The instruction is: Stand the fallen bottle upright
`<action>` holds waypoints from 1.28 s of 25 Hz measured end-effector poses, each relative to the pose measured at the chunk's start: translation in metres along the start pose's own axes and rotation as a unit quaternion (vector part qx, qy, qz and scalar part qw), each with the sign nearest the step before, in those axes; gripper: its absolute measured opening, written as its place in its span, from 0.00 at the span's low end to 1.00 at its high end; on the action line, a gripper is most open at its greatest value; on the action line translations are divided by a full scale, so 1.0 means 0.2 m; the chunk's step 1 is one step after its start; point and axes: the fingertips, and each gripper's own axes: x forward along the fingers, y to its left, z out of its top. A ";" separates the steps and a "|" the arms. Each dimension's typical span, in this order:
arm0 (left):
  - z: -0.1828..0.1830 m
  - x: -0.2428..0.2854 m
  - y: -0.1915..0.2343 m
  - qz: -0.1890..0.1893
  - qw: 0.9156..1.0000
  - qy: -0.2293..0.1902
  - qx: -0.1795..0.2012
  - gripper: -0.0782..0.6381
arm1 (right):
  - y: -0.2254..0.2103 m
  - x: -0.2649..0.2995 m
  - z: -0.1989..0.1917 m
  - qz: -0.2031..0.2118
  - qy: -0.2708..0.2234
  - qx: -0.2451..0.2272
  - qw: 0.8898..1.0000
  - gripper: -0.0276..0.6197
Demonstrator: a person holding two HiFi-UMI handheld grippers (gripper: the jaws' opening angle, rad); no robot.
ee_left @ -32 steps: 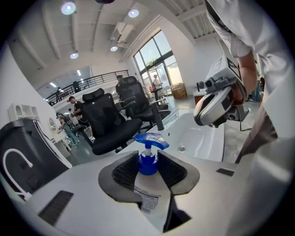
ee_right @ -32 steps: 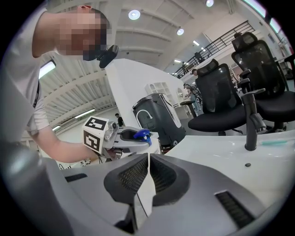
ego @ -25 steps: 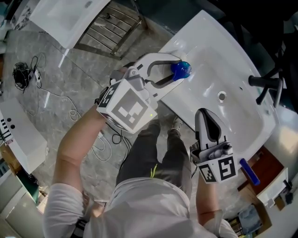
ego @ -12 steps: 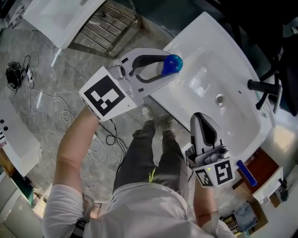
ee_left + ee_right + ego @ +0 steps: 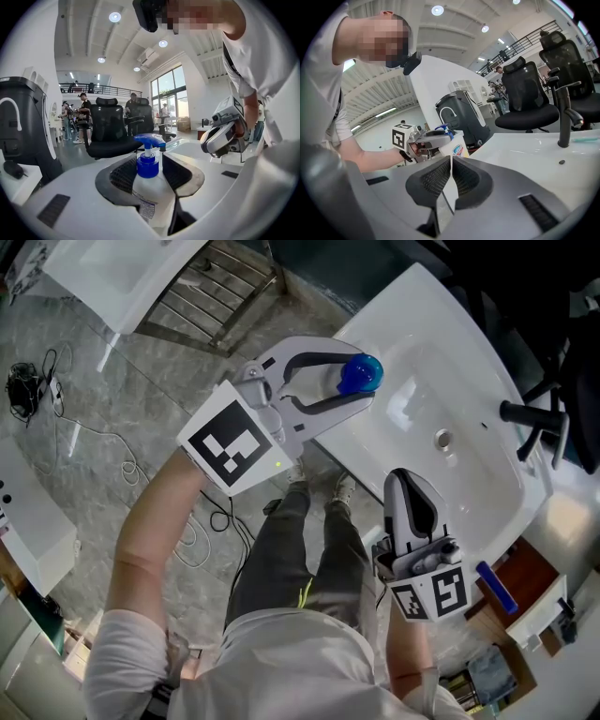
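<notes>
A: Well, where is the bottle point(image 5: 361, 374)?

B: It stands upright on the corner rim of the white sink point(image 5: 412, 298), blue pump uppermost. It sits between the jaws of the left gripper point(image 5: 154, 173), which are opening, and its body fills the gap between the pads.

A: And the right gripper point(image 5: 451, 174)?

B: It is over the sink's front edge, jaws closed together, holding nothing.

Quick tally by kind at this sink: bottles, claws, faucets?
pump bottle: 1
claws: 2 (left claw opening, bottle between its jaws; right claw shut, empty)
faucet: 1
Total: 4
</notes>
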 end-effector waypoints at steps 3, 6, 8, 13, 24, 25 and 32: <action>0.01 0.00 -0.01 0.002 1.000 -0.005 0.004 0.43 | 0.02 -0.01 0.00 -0.001 -0.002 0.000 1.000 0.10; 0.01 0.00 0.00 0.007 1.000 -0.008 0.007 0.45 | 0.02 -0.02 0.00 -0.004 -0.001 -0.001 1.000 0.10; 0.02 0.00 0.01 0.013 1.000 -0.017 0.005 0.49 | 0.02 -0.02 0.01 -0.006 -0.001 0.000 1.000 0.10; 0.03 -0.02 0.04 0.028 0.999 -0.027 -0.002 0.54 | 0.03 -0.03 0.01 -0.007 -0.002 -0.002 1.000 0.10; 0.02 -0.02 0.04 0.062 0.998 -0.027 -0.019 0.53 | 0.04 -0.11 0.06 -0.012 -0.006 -0.010 1.000 0.10; 0.02 -0.02 0.04 0.065 0.997 -0.029 -0.023 0.53 | 0.04 -0.12 0.07 -0.012 -0.007 -0.010 1.000 0.10; 0.05 -0.09 0.02 0.095 0.994 -0.028 -0.036 0.50 | 0.08 -0.19 0.13 -0.004 -0.012 -0.018 1.000 0.10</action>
